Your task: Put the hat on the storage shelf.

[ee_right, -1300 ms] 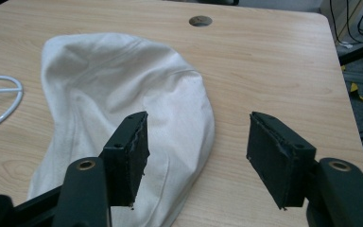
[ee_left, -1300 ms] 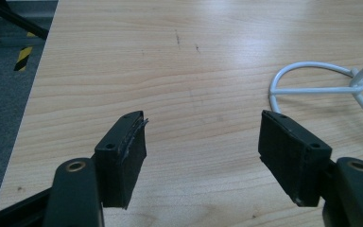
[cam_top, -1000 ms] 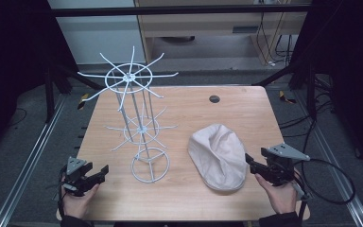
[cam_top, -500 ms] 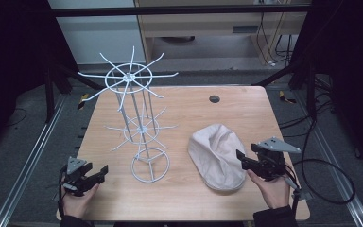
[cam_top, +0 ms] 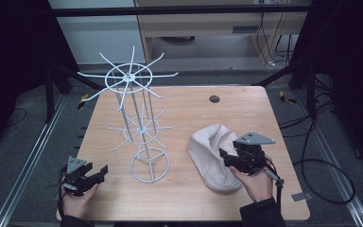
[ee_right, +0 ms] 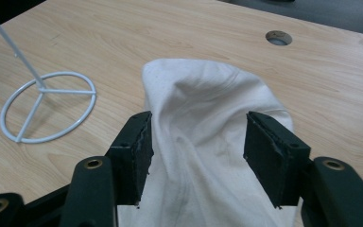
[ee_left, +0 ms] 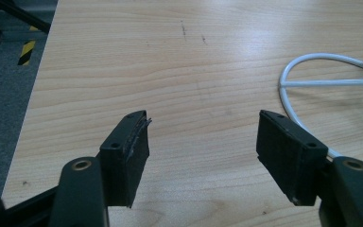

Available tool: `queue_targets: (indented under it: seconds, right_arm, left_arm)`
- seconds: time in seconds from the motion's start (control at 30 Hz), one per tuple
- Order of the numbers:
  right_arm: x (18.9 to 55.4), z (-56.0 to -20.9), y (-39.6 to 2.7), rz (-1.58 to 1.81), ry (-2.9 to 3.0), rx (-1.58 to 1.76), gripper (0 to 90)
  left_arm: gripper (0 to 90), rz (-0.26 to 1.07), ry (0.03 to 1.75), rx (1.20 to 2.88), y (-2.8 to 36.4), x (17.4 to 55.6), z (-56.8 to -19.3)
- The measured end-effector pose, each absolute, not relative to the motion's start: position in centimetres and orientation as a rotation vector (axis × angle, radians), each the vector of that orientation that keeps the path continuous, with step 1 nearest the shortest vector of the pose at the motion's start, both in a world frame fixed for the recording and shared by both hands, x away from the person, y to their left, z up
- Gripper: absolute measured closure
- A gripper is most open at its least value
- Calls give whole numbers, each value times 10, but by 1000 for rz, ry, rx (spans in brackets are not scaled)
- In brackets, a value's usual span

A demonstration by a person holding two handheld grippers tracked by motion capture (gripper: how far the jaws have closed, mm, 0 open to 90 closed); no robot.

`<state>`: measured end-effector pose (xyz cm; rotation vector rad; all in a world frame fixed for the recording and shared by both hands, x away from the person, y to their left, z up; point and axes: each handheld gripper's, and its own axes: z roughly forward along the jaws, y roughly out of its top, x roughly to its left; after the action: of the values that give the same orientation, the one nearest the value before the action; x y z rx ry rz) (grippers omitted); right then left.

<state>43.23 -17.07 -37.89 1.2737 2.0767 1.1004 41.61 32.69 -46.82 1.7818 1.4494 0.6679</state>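
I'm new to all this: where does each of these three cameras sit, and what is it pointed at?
High view: above the person's side, looking forward and down on the table; both hands, left gripper and right gripper show.
Left gripper view: rides the left gripper, looking along its open jaws at bare wood.
Right gripper view: rides the right gripper, its open jaws over the cream cap.
Shared: all three show the white wire rack, whose ring base appears in both gripper views.

Table (cam_top: 246, 111): pale wood-grain top, smooth, faint sheen. Wire stand (cam_top: 142, 127): thin white-coated metal rod, smooth. Cap (ee_right: 208, 123): cream cloth, matt, creased, at 3 o'clock of the stand base. Gripper pads (ee_left: 134, 151): black, matt, rubber-like; 2 per gripper.
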Motion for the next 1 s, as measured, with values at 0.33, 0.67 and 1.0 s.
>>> queue_targets:
  seconds: [0.33,0.67,1.0]
  right_arm:
    - [445,-389,-153,1059,2138,1270,448]
    - [454,-400,-142,1036,2180,1276,485]
    - [462,-412,-133,983,2220,1267,538]
  left_arm:
    - [355,665,1450,1786,327,416,-468]
    - [361,663,1448,1792,326,417,-469]
    - [364,668,1447,1797,326,417,-468]
